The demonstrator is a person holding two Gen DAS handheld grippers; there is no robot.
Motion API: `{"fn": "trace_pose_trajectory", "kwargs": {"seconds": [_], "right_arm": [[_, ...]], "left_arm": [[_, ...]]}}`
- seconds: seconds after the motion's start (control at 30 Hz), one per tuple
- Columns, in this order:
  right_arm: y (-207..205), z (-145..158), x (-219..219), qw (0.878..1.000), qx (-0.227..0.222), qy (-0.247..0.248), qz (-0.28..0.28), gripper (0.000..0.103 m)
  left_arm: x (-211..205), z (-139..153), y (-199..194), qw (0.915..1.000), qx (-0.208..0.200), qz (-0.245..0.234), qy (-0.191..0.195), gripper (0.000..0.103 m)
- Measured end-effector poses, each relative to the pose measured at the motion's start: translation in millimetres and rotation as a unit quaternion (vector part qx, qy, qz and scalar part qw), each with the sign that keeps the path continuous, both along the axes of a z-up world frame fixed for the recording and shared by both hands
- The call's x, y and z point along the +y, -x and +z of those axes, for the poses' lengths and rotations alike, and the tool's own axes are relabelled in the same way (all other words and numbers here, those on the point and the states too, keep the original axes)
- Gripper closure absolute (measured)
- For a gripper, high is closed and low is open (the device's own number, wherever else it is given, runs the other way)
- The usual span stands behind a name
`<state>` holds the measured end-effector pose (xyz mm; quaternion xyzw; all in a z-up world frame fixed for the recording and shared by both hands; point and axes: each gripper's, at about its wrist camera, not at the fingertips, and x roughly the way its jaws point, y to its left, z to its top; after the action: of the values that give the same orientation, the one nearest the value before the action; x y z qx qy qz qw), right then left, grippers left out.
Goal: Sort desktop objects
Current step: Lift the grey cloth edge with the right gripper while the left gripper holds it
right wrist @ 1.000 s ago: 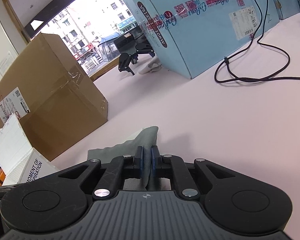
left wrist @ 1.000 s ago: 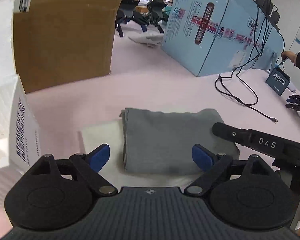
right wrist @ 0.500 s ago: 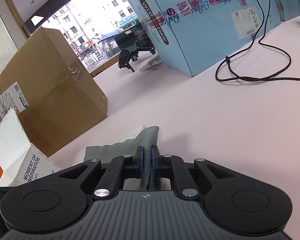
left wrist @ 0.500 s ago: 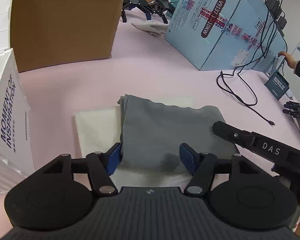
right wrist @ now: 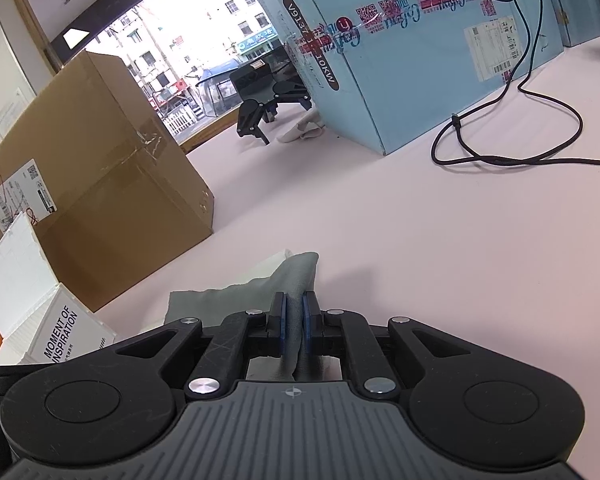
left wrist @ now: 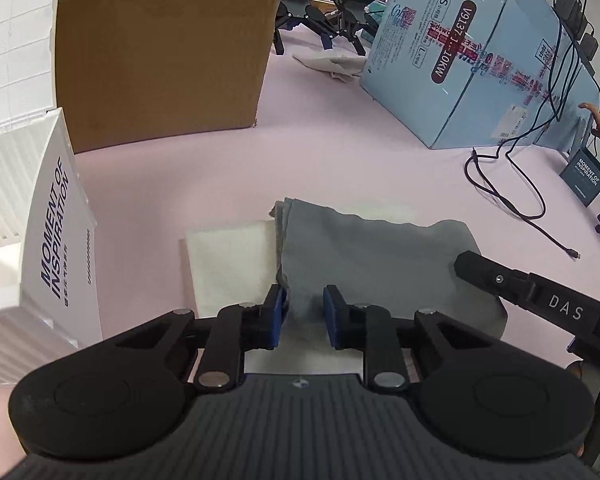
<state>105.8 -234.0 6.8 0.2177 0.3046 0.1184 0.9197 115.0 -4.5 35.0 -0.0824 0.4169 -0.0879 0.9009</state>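
Observation:
A folded grey cloth (left wrist: 372, 256) lies on a white sheet (left wrist: 228, 256) on the pink table. My left gripper (left wrist: 304, 312) sits at the cloth's near left corner, its blue pads narrowed to a small gap with the cloth's edge between them. In the right wrist view, my right gripper (right wrist: 294, 320) is shut on the grey cloth (right wrist: 252, 296), which bunches up between the pads. The right gripper's black body (left wrist: 540, 296) rests over the cloth's right side in the left wrist view.
A white box marked MOMENT OF INSPIRATION (left wrist: 56, 232) stands close on the left. Behind it is a brown cardboard box (left wrist: 160, 60). A large blue box (left wrist: 460, 60) and a black cable (left wrist: 512, 200) lie at the right, with a person's hand (left wrist: 596, 120) beyond.
My left gripper has moved forward onto the cloth's near edge and its fingers have closed from wide apart to a narrow gap. The right gripper stays shut on the cloth.

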Motion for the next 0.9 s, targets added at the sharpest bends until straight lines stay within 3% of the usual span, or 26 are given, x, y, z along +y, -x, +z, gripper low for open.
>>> {"fn": "trace_pose_trajectory", "kwargs": {"seconds": [0.27, 0.4, 0.6, 0.9], "right_arm": [[4.6, 5.4, -1.7, 1.0, -0.026, -0.013, 0.005, 0.095], [6.7, 8.4, -2.6, 0.999, -0.039, -0.022, 0.008, 0.095], [10.0, 12.6, -5.2, 0.997, -0.058, -0.041, 0.01, 0.095], [20.1, 23.0, -3.8, 0.993, -0.102, -0.048, 0.019, 0.095]], "left_arm": [[-4.9, 9.5, 9.0, 0.9989, -0.036, 0.007, -0.03, 0.084], [-4.1, 16.6, 13.4, 0.9983, -0.052, 0.01, -0.023, 0.084], [-8.0, 29.3, 24.4, 0.9942, -0.089, 0.028, -0.053, 0.084], [-12.5, 39.0, 35.0, 0.9946, -0.096, 0.009, -0.037, 0.084]]}}
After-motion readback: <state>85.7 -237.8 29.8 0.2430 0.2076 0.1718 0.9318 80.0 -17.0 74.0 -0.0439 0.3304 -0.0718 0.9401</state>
